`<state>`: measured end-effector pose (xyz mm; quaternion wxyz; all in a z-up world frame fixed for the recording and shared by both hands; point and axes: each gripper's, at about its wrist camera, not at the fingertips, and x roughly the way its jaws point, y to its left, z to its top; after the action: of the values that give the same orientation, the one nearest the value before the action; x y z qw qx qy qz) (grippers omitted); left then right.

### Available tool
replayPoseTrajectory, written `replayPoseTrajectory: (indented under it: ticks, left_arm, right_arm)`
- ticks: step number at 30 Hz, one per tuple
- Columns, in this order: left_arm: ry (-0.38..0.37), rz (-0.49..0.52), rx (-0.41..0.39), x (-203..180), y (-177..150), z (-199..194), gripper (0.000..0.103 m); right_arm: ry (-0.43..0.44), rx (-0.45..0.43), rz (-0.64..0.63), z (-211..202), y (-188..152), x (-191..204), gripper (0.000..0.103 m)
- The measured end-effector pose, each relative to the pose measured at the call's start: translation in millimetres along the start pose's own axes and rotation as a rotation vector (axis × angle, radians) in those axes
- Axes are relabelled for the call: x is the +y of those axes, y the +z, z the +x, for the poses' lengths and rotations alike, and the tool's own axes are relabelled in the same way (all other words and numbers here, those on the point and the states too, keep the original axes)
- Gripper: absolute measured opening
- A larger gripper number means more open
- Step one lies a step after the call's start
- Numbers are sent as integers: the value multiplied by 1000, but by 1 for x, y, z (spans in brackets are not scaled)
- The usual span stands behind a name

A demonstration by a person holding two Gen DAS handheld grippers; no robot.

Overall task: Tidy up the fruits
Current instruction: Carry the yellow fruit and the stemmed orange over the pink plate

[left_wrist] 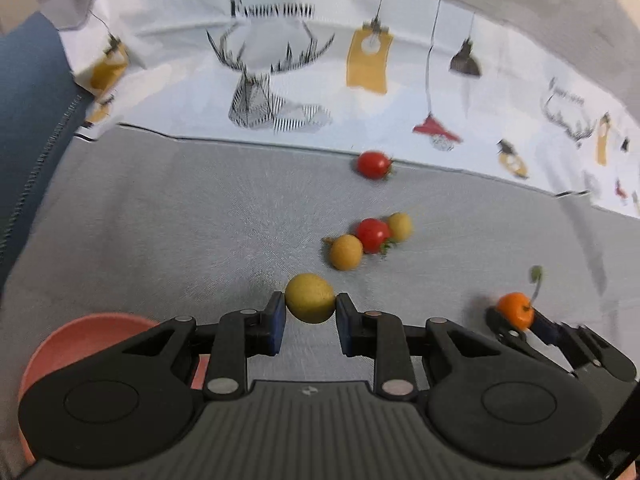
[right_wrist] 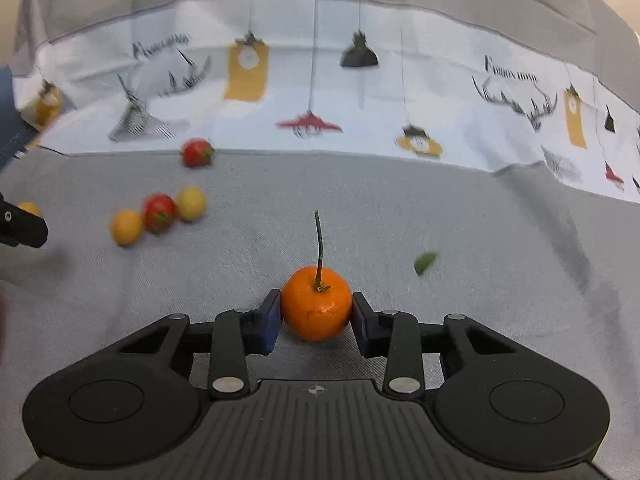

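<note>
My left gripper (left_wrist: 310,309) is shut on a yellow-green round fruit (left_wrist: 310,298) above the grey cloth. My right gripper (right_wrist: 316,312) is shut on a small orange tangerine (right_wrist: 317,308) with a long stem; it also shows in the left wrist view (left_wrist: 515,310). Ahead lie two yellow fruits (left_wrist: 346,252) (left_wrist: 400,226) with a red tomato (left_wrist: 372,234) between them, seen too in the right wrist view (right_wrist: 160,212). Another red tomato (left_wrist: 374,164) lies farther back by the patterned cloth, also in the right wrist view (right_wrist: 197,153).
A pink bowl (left_wrist: 60,352) sits low left under my left gripper. A patterned white cloth (left_wrist: 280,80) lies behind the grey cloth (right_wrist: 440,220). A green leaf (right_wrist: 426,262) lies right of the tangerine. A blue fabric (left_wrist: 28,120) is at far left.
</note>
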<state>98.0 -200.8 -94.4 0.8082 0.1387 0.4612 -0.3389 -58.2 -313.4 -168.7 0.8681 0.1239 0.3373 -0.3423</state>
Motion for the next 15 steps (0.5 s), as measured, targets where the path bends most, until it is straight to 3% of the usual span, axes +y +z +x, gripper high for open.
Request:
replayPoseTrajectory:
  ticks: [8, 15]
  left_arm:
    - [6, -23, -62, 22, -49, -100, 30]
    - [123, -45, -86, 59, -115, -179, 30]
  right_arm:
    - [166, -49, -89, -125, -2, 32, 38]
    - [317, 22, -106, -216, -32, 77, 38]
